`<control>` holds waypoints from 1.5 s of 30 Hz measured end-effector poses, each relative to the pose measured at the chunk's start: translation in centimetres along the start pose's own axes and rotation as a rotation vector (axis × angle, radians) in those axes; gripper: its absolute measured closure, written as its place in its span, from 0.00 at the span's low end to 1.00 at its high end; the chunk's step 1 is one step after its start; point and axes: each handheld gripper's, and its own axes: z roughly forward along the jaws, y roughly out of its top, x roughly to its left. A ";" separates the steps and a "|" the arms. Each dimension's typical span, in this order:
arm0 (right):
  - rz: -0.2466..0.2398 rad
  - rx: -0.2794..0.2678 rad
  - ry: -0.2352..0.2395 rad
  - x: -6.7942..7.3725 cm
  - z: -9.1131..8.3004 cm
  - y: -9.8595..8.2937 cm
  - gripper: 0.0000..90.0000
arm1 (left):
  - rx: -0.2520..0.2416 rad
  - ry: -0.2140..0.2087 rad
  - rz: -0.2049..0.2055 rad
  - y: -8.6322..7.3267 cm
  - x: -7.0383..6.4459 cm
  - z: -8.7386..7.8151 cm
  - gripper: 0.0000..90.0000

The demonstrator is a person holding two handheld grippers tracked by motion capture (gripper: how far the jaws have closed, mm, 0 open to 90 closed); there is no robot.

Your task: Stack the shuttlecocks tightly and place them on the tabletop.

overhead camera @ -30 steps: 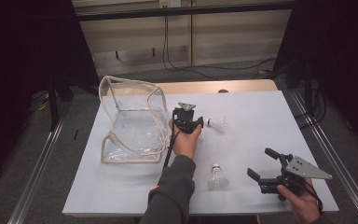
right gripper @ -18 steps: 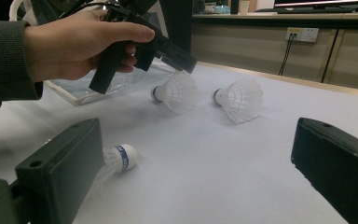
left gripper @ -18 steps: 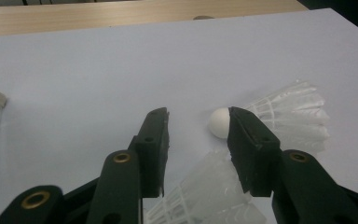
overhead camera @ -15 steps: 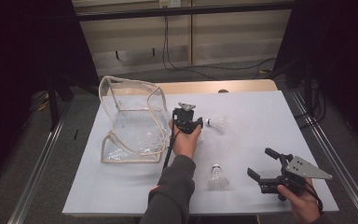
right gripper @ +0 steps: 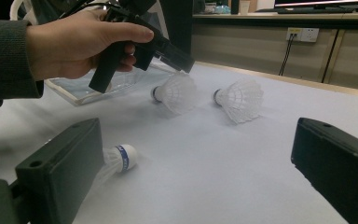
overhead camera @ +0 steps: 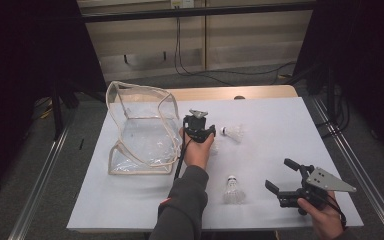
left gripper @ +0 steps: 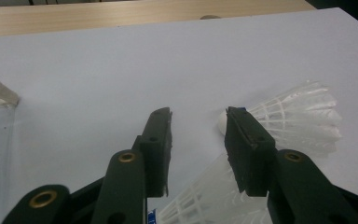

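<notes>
The right gripper (overhead camera: 282, 176) was held low over the near right part of the white table (overhead camera: 300, 130), with its two jaws wide apart and nothing between them. Just to its left lay the nearest shuttlecock (overhead camera: 233, 190) on its side; in the high view its cork pointed away from the person and its feather skirt pointed toward the near edge, so the long axis ran near to far. In the right gripper view the same shuttlecock (right gripper: 119, 158) showed a blue band around the cork.

Farther in, the left gripper (overhead camera: 198, 125) was held above the middle of the table, its jaws apart and not gripping anything. Below its jaws lay a second shuttlecock (right gripper: 175, 92); in the left gripper view its white skirt (left gripper: 209, 196) was under the gap between the jaws, but I could not tell if the jaws touched it. Just beyond it, to the right, the third shuttlecock (overhead camera: 233, 132) lay on its side across the table, cork to the left toward the gripper and skirt to the right.

To the left of this gripper stood a clear plastic bag (overhead camera: 140, 130) with a pale trim, its mouth open.

The table top was plain white, with a wooden edge (overhead camera: 205, 93) at the far side. Behind it the room was dark, with a pale wall panel and black cables (overhead camera: 180, 50) hanging down.
</notes>
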 end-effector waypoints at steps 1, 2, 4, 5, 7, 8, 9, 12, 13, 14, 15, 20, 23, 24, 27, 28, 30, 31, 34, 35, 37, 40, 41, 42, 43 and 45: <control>0.001 0.000 0.000 0.0 0.0 0.0 0.02 | -0.005 -0.006 -0.004 0.0 -0.1 0.0 0.67; 0.000 -0.001 0.000 0.0 0.0 0.0 0.02 | -0.008 -0.016 -0.008 0.1 -0.2 -0.1 0.67; -0.001 -0.001 0.000 0.0 0.0 0.0 0.02 | -0.008 -0.021 -0.003 0.1 -0.4 -0.2 0.65; -0.001 -0.001 -0.001 0.0 0.0 0.0 0.02 | -0.007 -0.034 -0.003 0.1 -0.4 -0.2 0.64; -0.002 -0.001 0.000 0.0 0.0 0.0 0.02 | -0.001 -0.053 0.003 0.1 -0.7 -0.4 0.64; -0.002 -0.001 0.000 0.0 0.0 0.0 0.02 | 0.001 -0.063 0.006 0.1 -0.8 -0.4 0.64; -0.002 -0.001 0.000 0.0 0.0 0.0 0.02 | 0.006 -0.072 0.008 0.1 -0.9 -0.5 0.65; -0.002 -0.001 -0.001 0.0 0.0 0.0 0.02 | 0.005 -0.089 0.012 0.3 -0.9 -1.0 0.73; -0.002 -0.001 0.000 0.0 0.0 0.0 0.02 | -0.002 -0.103 0.011 0.3 -0.9 -1.1 0.78; -0.002 -0.001 0.000 0.0 0.0 0.0 0.02 | 0.003 -0.118 0.017 0.4 -0.8 -1.3 0.84; -0.002 -0.001 0.000 0.0 0.0 0.0 0.02 | 0.010 -0.131 0.020 0.5 -0.9 -1.4 0.87; -0.001 0.000 0.000 0.0 0.0 0.0 0.02 | 0.048 -0.152 0.030 0.3 -0.7 -1.2 0.94; -0.004 0.001 0.000 0.0 0.0 0.0 0.02 | 0.059 -0.184 0.033 0.3 -1.0 -1.1 0.98; -0.001 0.000 0.001 0.0 0.0 0.0 0.02 | 0.066 -0.198 0.033 0.3 -1.1 -1.1 0.99; -0.002 0.001 0.001 0.0 0.0 0.0 0.02 | 0.081 -0.206 0.038 0.2 -1.4 -0.9 1.00; -0.002 -0.001 0.002 0.0 0.0 0.0 0.02 | 0.077 -0.204 0.034 0.2 -1.5 -0.8 1.00; -0.003 0.000 0.001 0.0 0.0 0.0 0.02 | 0.083 -0.195 0.034 0.1 -1.4 -0.6 1.00; -0.002 0.000 0.001 0.0 0.0 0.0 0.02 | 0.080 -0.193 0.024 0.1 -1.3 -0.6 1.00; -0.002 0.000 0.001 0.0 0.0 0.0 0.02 | 0.083 -0.184 0.030 0.2 -1.1 -0.6 1.00; -0.002 0.000 0.002 0.0 0.0 0.0 0.02 | 0.084 -0.185 0.032 0.2 -1.0 -0.6 1.00; -0.004 0.002 0.002 0.0 0.0 0.0 0.02 | 0.071 -0.176 0.026 0.2 -1.0 -0.5 1.00; -0.004 0.002 0.002 0.0 0.0 0.0 0.02 | 0.070 -0.172 0.026 0.2 -0.9 -0.5 1.00; -0.004 0.003 0.003 0.0 0.0 0.0 0.02 | 0.066 -0.171 0.018 0.2 -0.9 -0.5 1.00; -0.007 0.004 0.003 0.0 0.0 0.0 0.02 | 0.065 -0.169 0.020 0.2 -0.9 -0.5 1.00; -0.007 0.005 0.003 0.0 0.0 0.0 0.02 | 0.063 -0.167 0.020 0.2 -0.9 -0.5 1.00; -0.007 0.004 0.004 0.0 0.0 0.0 0.02 | 0.060 -0.167 0.018 0.2 -0.9 -0.4 1.00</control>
